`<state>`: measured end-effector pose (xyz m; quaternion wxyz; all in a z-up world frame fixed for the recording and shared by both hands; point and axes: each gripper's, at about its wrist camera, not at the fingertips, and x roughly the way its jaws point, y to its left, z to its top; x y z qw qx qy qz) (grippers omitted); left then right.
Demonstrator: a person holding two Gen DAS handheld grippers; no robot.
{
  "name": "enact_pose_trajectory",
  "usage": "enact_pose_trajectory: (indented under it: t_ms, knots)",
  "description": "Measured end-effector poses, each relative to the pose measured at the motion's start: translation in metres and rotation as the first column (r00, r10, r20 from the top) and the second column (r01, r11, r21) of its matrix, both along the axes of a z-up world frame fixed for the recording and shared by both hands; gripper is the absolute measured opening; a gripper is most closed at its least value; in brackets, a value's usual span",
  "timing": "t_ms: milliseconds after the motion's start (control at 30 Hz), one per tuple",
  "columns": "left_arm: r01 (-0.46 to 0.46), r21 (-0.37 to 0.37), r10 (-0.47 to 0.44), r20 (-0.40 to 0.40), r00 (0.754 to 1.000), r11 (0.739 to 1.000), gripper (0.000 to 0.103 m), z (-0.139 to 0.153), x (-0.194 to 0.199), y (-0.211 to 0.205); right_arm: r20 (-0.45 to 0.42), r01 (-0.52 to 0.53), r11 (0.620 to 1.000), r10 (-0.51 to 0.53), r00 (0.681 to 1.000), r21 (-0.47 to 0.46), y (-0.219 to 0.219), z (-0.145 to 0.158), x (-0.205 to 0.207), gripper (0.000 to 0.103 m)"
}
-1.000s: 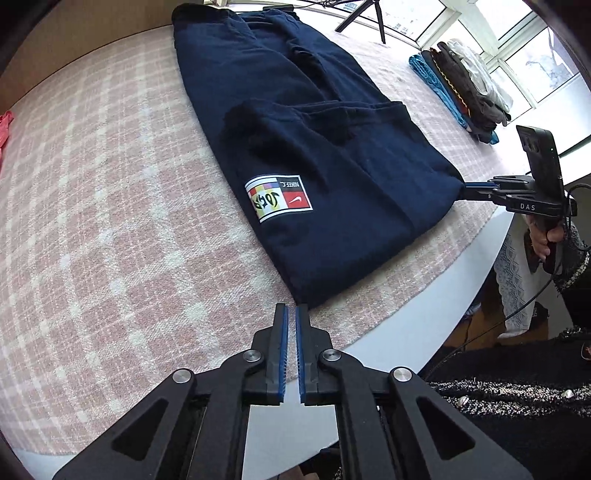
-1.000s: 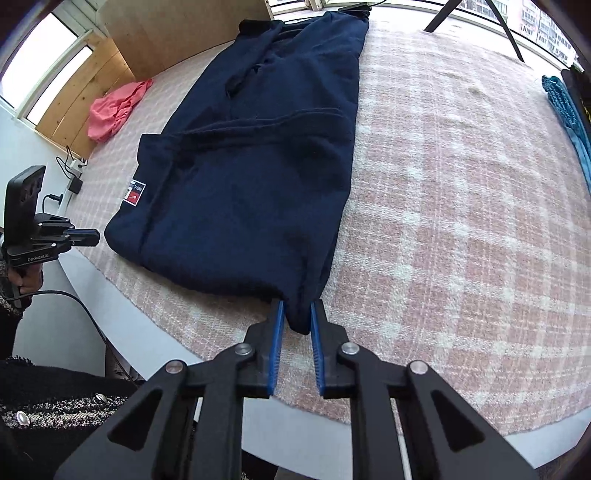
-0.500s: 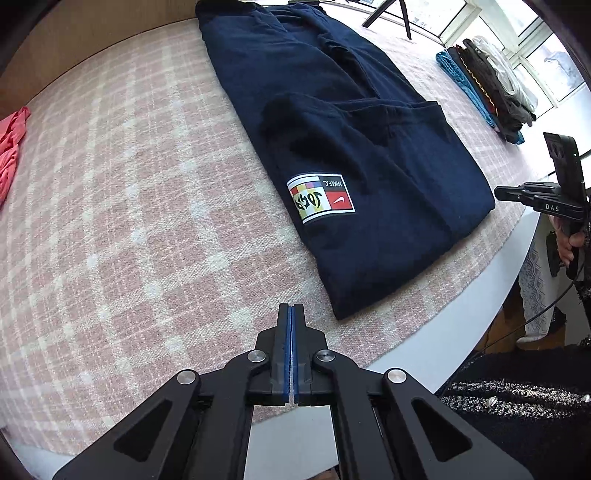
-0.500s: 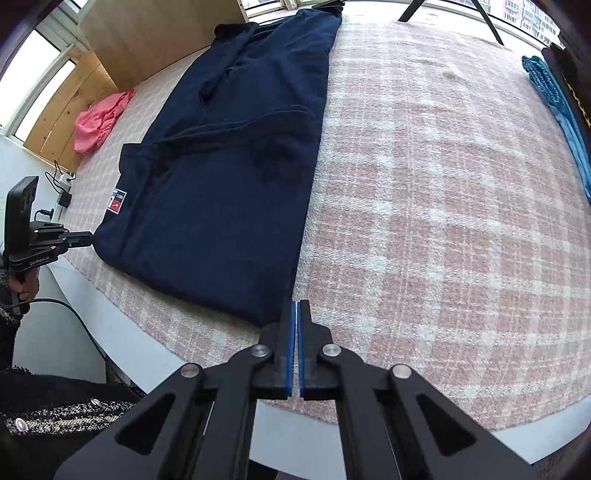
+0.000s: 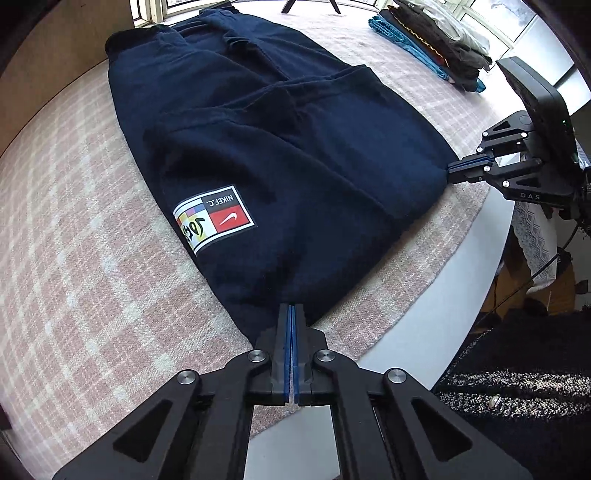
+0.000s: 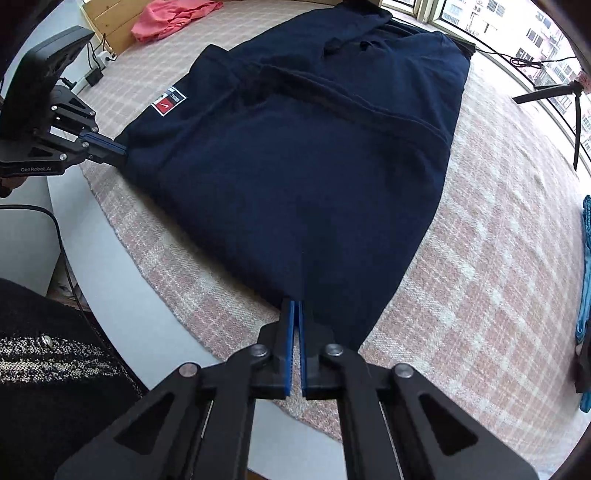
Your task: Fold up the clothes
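A navy garment [image 5: 280, 147] with a colourful Nike patch [image 5: 214, 218] lies folded lengthwise on the pink plaid table cover [image 5: 74, 258]. My left gripper [image 5: 290, 308] is shut on the garment's near hem at its left corner. My right gripper [image 6: 296, 304] is shut on the same hem at the right corner; it also shows in the left wrist view [image 5: 452, 169]. The left gripper shows in the right wrist view [image 6: 122, 149], pinching the hem. The garment [image 6: 314, 166] lies flat between them.
A stack of folded clothes [image 5: 432, 40] sits at the table's far right. A pink garment [image 6: 173, 16] lies at the far left. The white table edge [image 5: 424, 306] runs close under both grippers. A tripod leg [image 6: 546, 92] stands by the window.
Both grippers were shut and off the cloth half a second ago. They have moved forward and now pinch the hem's two corners.
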<state>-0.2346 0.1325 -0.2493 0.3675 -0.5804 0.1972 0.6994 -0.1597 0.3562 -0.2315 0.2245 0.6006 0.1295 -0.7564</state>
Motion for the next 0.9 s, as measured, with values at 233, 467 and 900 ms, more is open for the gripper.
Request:
enact_pose_trajectory:
  t_ms: [233, 467, 900]
  knots:
    - [0.021, 0.054, -0.020, -0.026, 0.999, 0.998, 0.006, 0.023, 0.006, -0.016, -0.013, 0.065, 0.998, -0.065, 0.998, 0.000, 0.029, 0.016, -0.005, 0.001]
    - [0.141, -0.038, -0.144, -0.092, 0.985, 0.989, 0.018, -0.006, 0.004, 0.025, -0.045, -0.064, 0.998, 0.064, 0.997, 0.004, -0.004, 0.016, -0.001, 0.026]
    - [0.156, -0.079, -0.160, -0.058, 0.985, 0.985, 0.001, 0.020, -0.003, -0.012, -0.011, -0.002, 0.999, 0.003, 1.000, 0.042, 0.025, 0.021, -0.023, 0.001]
